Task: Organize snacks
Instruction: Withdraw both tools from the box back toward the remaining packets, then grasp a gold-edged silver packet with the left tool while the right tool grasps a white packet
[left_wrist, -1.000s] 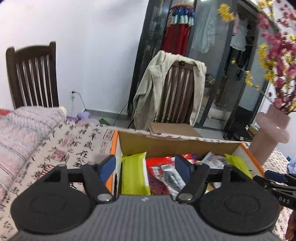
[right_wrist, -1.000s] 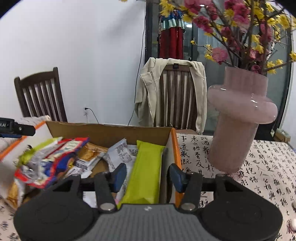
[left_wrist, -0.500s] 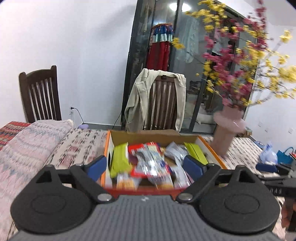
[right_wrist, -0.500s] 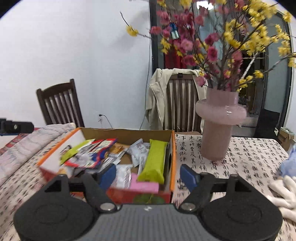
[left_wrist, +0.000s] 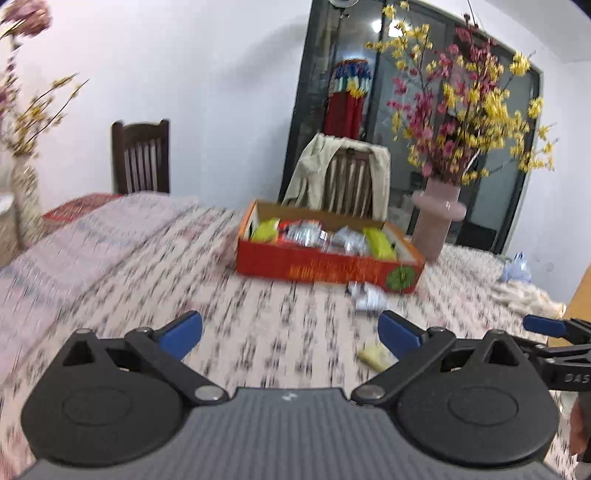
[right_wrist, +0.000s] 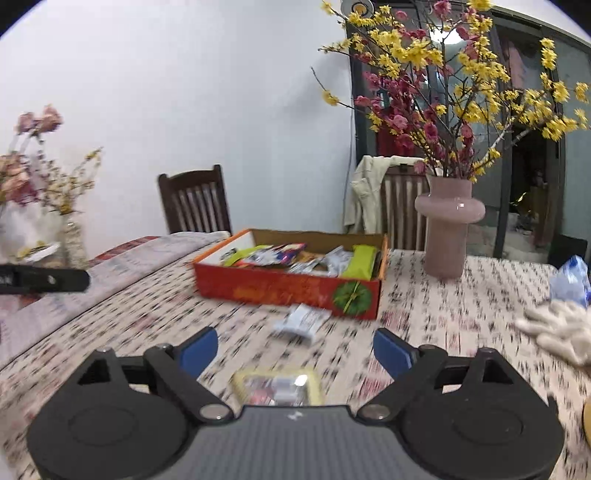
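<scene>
Many bright packets (right_wrist: 291, 258) — red box (right_wrist: 288, 288).

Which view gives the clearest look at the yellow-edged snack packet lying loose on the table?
The right wrist view. The yellow-edged snack packet lies close ahead of the open right hand-held gripper, with its yellow border and printed middle visible, though blurred. The left wrist view shows only a pale yellow sliver beside a fingertip of the left hand-held gripper.

Even, fairly bright indoor light; a round ceiling lamp (right_wrist: 355, 6) glares at the top of both views. Motion blur smears the patterned tablecloth (left_wrist: 258, 325) and foreground, while the gripper bodies stay sharp. Fisheye distortion bends the door frame (left_wrist: 299, 110), and dark vignetting clips the corners.
</scene>
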